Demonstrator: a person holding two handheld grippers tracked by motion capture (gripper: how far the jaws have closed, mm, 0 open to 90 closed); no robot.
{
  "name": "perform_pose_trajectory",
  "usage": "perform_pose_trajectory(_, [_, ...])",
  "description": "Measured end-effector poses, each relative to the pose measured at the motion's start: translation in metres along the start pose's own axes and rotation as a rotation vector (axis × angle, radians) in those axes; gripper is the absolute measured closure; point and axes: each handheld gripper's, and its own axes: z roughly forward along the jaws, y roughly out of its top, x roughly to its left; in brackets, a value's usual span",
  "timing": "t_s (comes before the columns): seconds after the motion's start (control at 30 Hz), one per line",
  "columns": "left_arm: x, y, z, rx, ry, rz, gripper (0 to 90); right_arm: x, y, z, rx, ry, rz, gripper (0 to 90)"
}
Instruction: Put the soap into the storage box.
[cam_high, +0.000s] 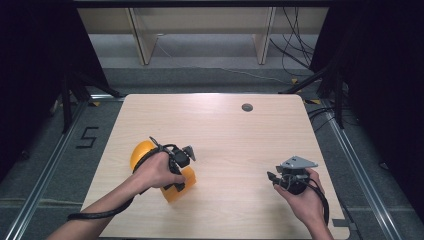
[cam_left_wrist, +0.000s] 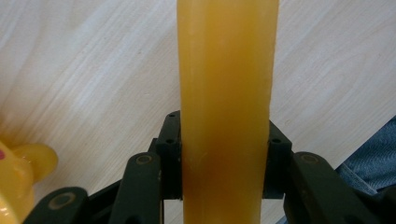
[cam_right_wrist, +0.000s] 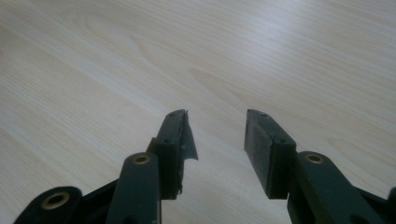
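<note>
On the left half of the pale wooden table (cam_high: 225, 125), at about 8 o'clock from its centre, the left hand (cam_high: 154, 171) holds the left gripper (cam_high: 178, 172) over two orange-yellow things. One is a rounded yellow piece (cam_high: 140, 151) at the hand's 11 o'clock; the other is an orange block (cam_high: 181, 189) at its 5 o'clock. In the left gripper view the jaws are clamped on an amber slab (cam_left_wrist: 227, 112), waxy and translucent, smooth-faced, darker toward the bottom, rising straight toward 12 o'clock between the pads (cam_left_wrist: 170, 154). At 8 o'clock in that view sits a glossy yellow toy shape (cam_left_wrist: 21, 175) with a rounded ear and a pink spot; blue denim (cam_left_wrist: 369, 161) shows at 4 o'clock.

At about 4 o'clock from the table's centre, the right hand (cam_high: 302, 197) holds the right gripper (cam_high: 274, 178), grey plate on top. Its jaws stand apart over bare wood, gripping nothing. A small grey disc (cam_high: 247, 107) lies near the far edge, at 12 o'clock.
</note>
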Motion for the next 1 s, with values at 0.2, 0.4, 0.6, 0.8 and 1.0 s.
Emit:
perform_pose_trajectory(0.2, [0.008,-0.001,-0.009,-0.011,-0.014,-0.049,60.5,0.001,0.001,-0.001,0.008,0.004,0.02,59.3])
perform_pose_trajectory(0.4, [0.018,0.0,-0.015,-0.006,0.0,-0.106,60.5,0.0,0.0,0.0,-0.006,-0.001,0.001,59.3])
perform_pose_trajectory(0.6, [0.026,-0.003,-0.017,-0.012,0.031,-0.138,60.5,0.002,0.001,-0.001,0.005,0.002,0.025,59.3])
perform_pose_trajectory(0.8, [0.032,-0.005,-0.02,-0.019,0.03,-0.166,60.5,0.002,0.001,0.0,0.004,0.002,0.024,59.3])
perform_pose_trajectory(1.0, [0.041,-0.007,-0.025,-0.03,0.038,-0.193,60.5,-0.001,0.0,0.002,-0.019,0.014,-0.014,59.3])
